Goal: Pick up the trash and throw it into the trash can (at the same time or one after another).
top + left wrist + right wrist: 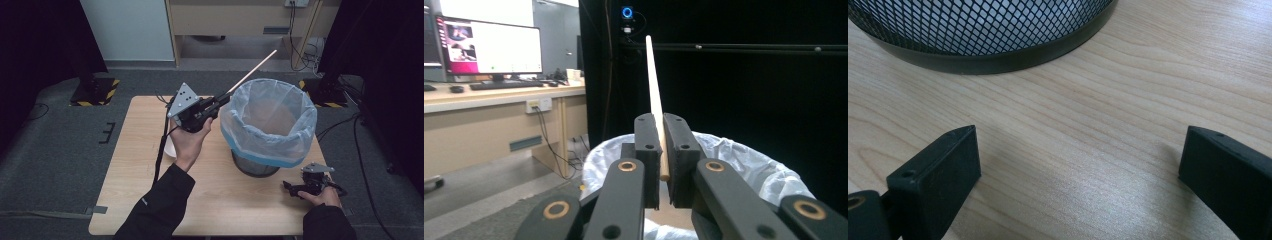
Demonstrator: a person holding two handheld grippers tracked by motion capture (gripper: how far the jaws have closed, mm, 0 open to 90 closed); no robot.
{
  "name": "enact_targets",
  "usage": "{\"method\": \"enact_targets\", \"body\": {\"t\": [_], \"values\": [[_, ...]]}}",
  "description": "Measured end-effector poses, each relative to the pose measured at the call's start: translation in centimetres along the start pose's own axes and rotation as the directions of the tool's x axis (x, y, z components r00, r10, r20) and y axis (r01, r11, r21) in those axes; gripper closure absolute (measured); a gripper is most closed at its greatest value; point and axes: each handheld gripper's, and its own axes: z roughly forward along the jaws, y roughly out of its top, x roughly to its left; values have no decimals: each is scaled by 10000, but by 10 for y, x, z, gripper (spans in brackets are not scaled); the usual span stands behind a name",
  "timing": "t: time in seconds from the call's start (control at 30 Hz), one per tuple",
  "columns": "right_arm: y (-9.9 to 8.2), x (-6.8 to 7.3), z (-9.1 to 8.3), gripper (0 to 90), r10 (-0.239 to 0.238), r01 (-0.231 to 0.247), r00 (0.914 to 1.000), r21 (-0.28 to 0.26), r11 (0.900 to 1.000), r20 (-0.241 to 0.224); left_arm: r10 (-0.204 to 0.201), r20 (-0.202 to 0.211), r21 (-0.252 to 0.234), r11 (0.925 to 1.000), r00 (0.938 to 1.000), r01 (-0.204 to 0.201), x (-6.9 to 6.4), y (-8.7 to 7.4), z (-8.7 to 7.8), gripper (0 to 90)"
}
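A thin wooden stick point(252, 71) is clamped by its lower end in my left gripper point(221, 98), which is shut on it. The gripper hangs above the table, just left of the bin's rim, and the stick slants up and to the right over the bin. In the left gripper view the stick point(653, 85) rises between the pads of the left gripper point(661, 152). The black mesh bin point(256, 167) carries a pale blue-white bag point(272, 131). My right gripper point(291, 188) rests on the table at the front right, open and holding nothing; its jaws point(1075, 165) face the bin's base point(988, 37).
The wooden table point(135, 185) has a white flat object point(170, 148) under my left hand. Beyond the far edge are grey floor, yellow-black striped stand feet point(95, 92) and cables. A desk with a monitor point(489, 47) stands farther off.
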Motion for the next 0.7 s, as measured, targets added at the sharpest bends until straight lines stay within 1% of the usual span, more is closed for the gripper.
{"method": "enact_targets", "body": {"t": [0.2,0.37,0.43,0.57,0.63,0.7], "values": [[0,0,0,33,-18,18,10000,-5,10000,-8,20,292,102,9999,9996,-23,-8,1,15,854],[0,0,0,33,-17,17,10000,-3,10000,-17,17,388,189,9998,9992,-24,-14,1,26,854],[0,0,0,33,-19,19,10000,-3,10000,-16,87,431,236,9997,9990,-97,-15,1,29,853],[0,0,0,33,-23,23,10000,-3,10000,-16,147,489,204,9997,9987,-157,-18,3,35,846],[0,0,0,33,1,-1,10000,-13,10000,-13,200,546,162,9996,9983,-209,-18,5,37,825],[0,0,0,33,4,-4,10000,-13,10000,-15,132,607,56,9999,9981,-136,-18,5,37,798]]}}
